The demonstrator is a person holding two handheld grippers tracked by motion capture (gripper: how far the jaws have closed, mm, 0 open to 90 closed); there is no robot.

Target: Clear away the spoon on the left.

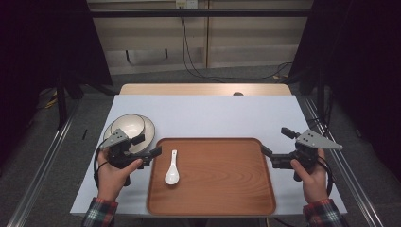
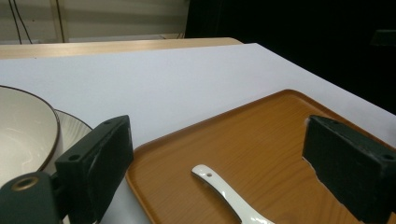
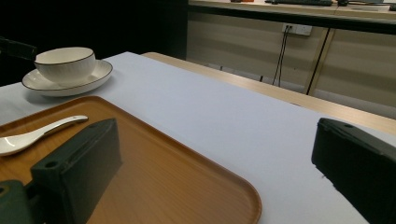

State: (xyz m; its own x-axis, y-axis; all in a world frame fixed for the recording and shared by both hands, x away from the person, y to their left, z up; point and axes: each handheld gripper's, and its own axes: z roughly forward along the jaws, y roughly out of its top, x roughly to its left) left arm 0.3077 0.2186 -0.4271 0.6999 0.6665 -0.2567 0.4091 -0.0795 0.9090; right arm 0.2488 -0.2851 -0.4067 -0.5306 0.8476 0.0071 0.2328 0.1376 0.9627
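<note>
two grippers stand wide and empty, left gripper (image 1: pixel 150 147) just beside the spoon (image 1: pixel 171 172) lying on the tray (image 1: pixel 222 198), right gripper (image 1: pixel 275 144) at its far edge; next likely the bowl (image 1: pixel 126 125) on its plate.

The high view looks down from six o'clock over the whole table (image 1: pixel 208 113). Each gripper view sits low and close, facing inward across the tray (image 2: pixel 261 140); both share the spoon (image 3: pixel 32 135) and bowl (image 3: pixel 65 63).

No lettering, label, brand or number can be read anywhere: tray (image 1: pixel 222 189), spoon (image 1: pixel 172 172), bowl (image 1: pixel 126 125) and table (image 1: pixel 213 113) are all unmarked.
</note>
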